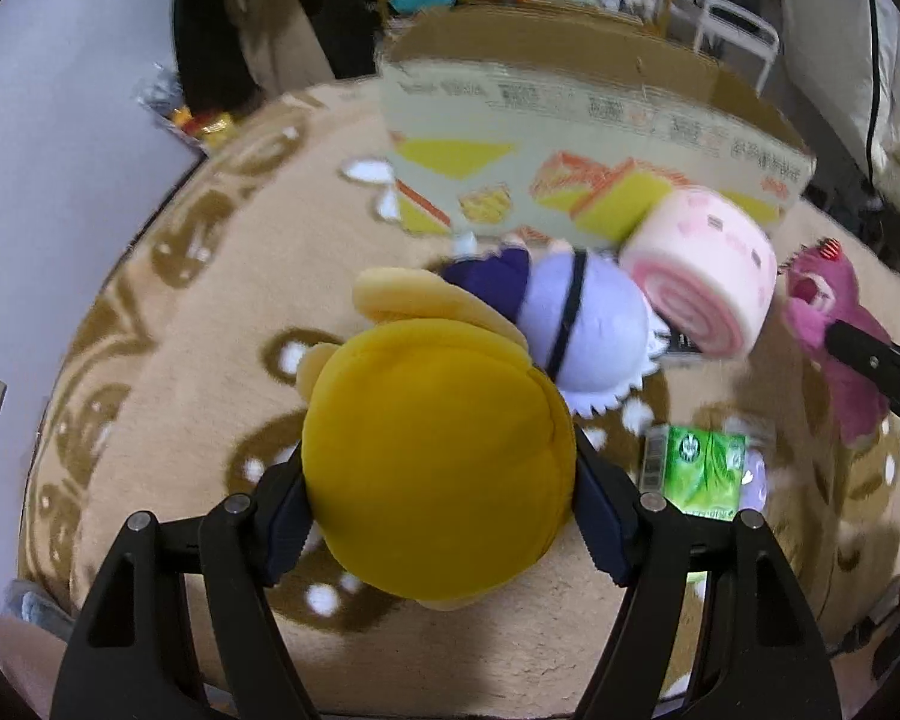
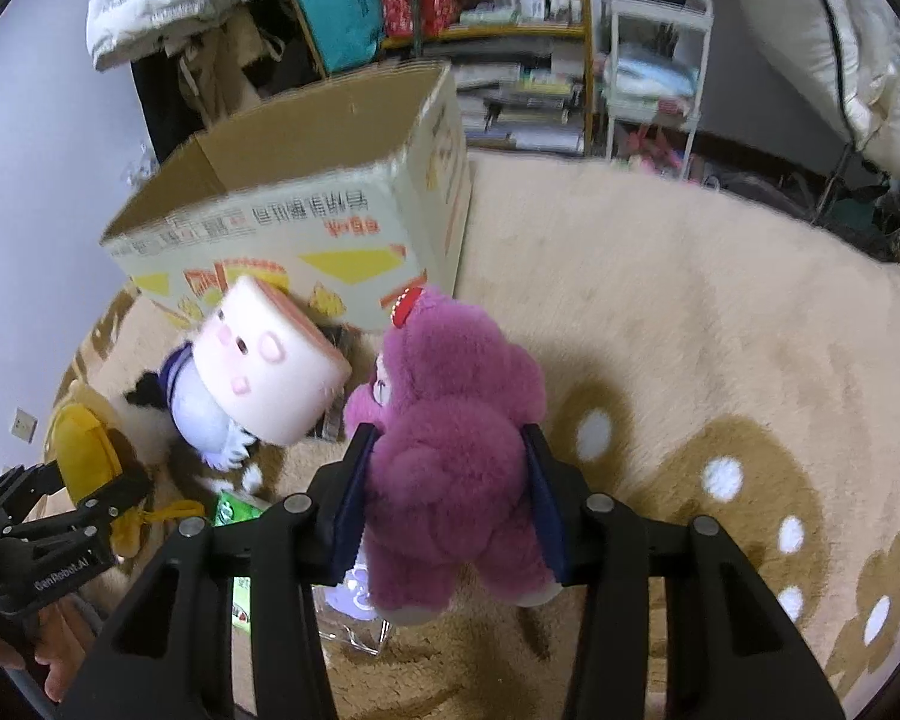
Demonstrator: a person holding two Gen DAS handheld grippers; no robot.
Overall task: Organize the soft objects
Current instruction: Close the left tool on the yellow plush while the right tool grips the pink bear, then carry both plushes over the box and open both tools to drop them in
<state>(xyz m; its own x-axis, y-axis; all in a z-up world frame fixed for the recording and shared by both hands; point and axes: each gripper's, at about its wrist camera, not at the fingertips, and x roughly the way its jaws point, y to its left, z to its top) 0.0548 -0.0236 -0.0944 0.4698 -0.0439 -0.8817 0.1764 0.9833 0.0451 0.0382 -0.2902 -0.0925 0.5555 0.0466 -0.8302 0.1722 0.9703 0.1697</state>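
Left claw clamps yellow plush | right claw clamps purple bear | cardboard box ahead

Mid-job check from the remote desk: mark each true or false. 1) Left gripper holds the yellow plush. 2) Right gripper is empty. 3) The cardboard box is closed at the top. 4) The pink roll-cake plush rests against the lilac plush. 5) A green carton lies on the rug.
1) True: the left gripper is clamped on the yellow plush.
2) False: the right gripper is clamped on the purple plush bear.
3) False: the cardboard box is open at the top.
4) True: the pink roll-cake plush leans on the lilac plush.
5) True: the green carton lies on the rug.
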